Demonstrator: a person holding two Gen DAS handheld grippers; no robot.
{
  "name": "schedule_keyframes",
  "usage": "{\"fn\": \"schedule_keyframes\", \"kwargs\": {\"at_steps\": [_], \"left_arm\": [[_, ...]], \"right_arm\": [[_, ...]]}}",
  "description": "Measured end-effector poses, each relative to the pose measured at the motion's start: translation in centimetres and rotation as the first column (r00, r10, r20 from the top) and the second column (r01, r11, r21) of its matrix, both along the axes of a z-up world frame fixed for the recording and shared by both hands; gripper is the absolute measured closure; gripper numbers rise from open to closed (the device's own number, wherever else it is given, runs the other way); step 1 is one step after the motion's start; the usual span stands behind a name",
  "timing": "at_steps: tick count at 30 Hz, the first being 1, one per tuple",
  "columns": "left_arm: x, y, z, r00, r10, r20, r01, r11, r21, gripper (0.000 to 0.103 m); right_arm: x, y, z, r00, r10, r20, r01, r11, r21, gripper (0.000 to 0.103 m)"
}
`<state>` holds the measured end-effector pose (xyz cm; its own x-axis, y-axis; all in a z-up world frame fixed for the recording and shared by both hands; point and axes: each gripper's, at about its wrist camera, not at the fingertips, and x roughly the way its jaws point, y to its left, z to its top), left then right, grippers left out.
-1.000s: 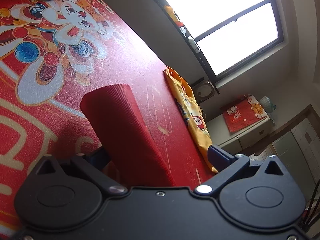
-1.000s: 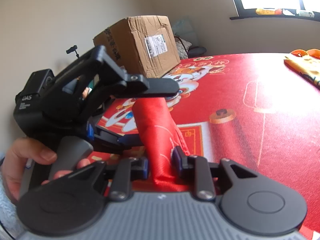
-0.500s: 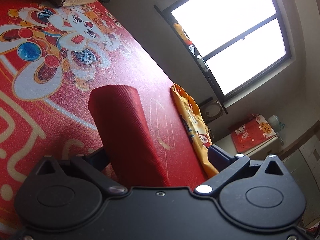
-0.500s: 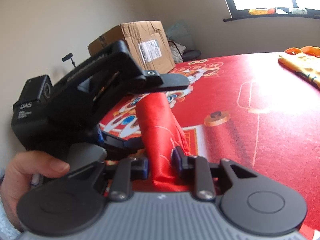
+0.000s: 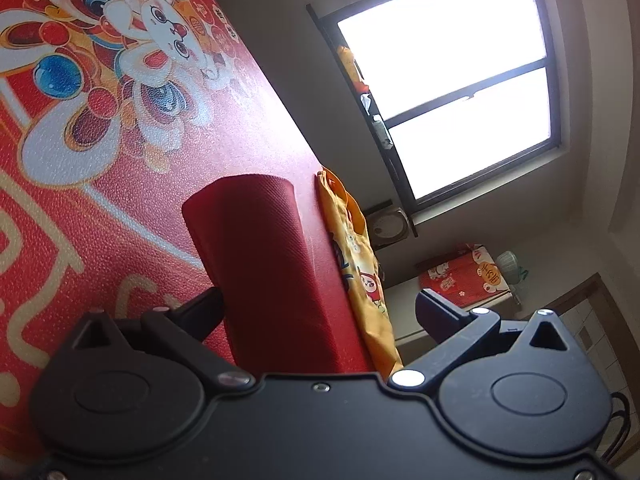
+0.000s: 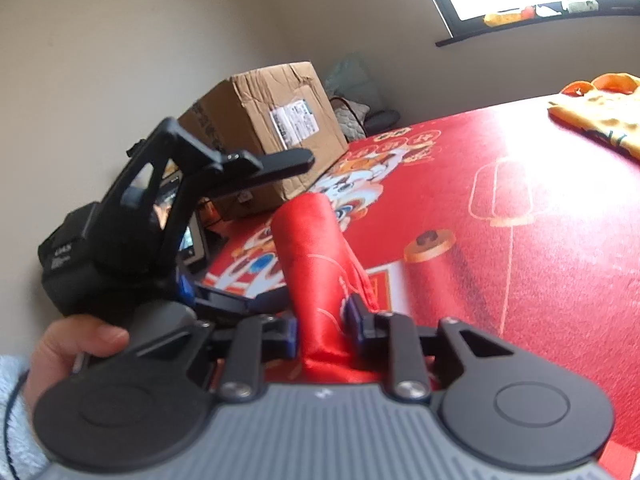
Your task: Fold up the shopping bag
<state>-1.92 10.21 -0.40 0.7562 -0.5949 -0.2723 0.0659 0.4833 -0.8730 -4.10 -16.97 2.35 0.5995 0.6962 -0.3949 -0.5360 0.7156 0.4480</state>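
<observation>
Bright window light falls across a table (image 6: 560,240) covered in a red festive print, with a cardboard box (image 6: 264,128) at its far edge and a yellow printed bag (image 5: 352,256) lying flat well off to the side. Your red shopping bag (image 6: 316,264) is already gathered into a narrow, roll-like bundle held up off the table, and your right gripper (image 6: 322,330) has its jaws clamped on the near end of it. Your left gripper (image 5: 320,308) straddles the same bundle with its jaws standing wide; one finger sits beside the fabric, the other is clear of it, so it grips nothing.

Judging by the sheen and loose creases, the bag is light, thin and slippery, with no stiffness of its own; it will likely sag or spring open wherever you let go. Take hold across the full thickness of the bundle, close to a folded edge, so every layer is pinched together. Keep the right clamp firm while the left closes further along.
</observation>
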Motion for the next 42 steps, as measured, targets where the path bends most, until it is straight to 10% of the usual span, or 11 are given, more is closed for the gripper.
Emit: {"fn": "schedule_keyframes", "kwargs": {"at_steps": [42], "left_arm": [[0.7,-1.8,0.5,0.998,0.007,-0.069,0.002,0.991,0.135,0.0]], "right_arm": [[0.2,-0.1,0.0,0.999,0.05,-0.021,-0.049,0.998,0.037,0.08]]}}
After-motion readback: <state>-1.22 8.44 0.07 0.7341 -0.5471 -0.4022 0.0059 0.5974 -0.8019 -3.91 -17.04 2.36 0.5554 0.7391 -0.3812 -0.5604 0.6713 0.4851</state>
